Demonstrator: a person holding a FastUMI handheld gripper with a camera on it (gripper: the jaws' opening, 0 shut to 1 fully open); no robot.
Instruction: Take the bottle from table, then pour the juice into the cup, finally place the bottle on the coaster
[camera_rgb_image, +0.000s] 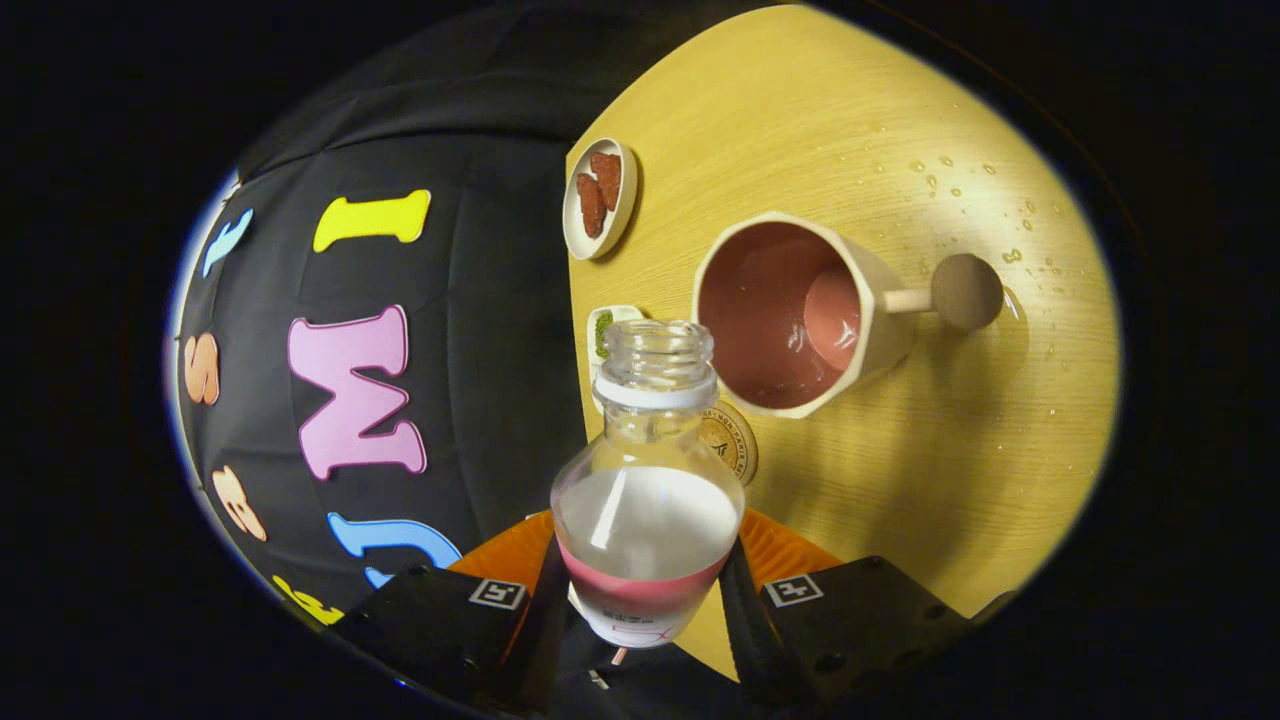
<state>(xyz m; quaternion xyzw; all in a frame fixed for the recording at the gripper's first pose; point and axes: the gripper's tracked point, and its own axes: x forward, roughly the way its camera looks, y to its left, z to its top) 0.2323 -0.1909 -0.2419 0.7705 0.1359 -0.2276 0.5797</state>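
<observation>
My tongs hold the bottle clamped between both fingers, its open mouth just short of the cup. I'd tilt slowly, keeping the mouth over the rim; coaster sits just beyond.

- Table: brightly lit from above, warm tone; glare patch beyond the cup, droplets glinting.
- Cup: soft shadow on the table beside it.
- Bottle: held tight between gripper fingers; sharp, white reflections on glass.
- Wall: dim.
- Fisheye bending strong at edges; rim softly blurred, darkening.
</observation>
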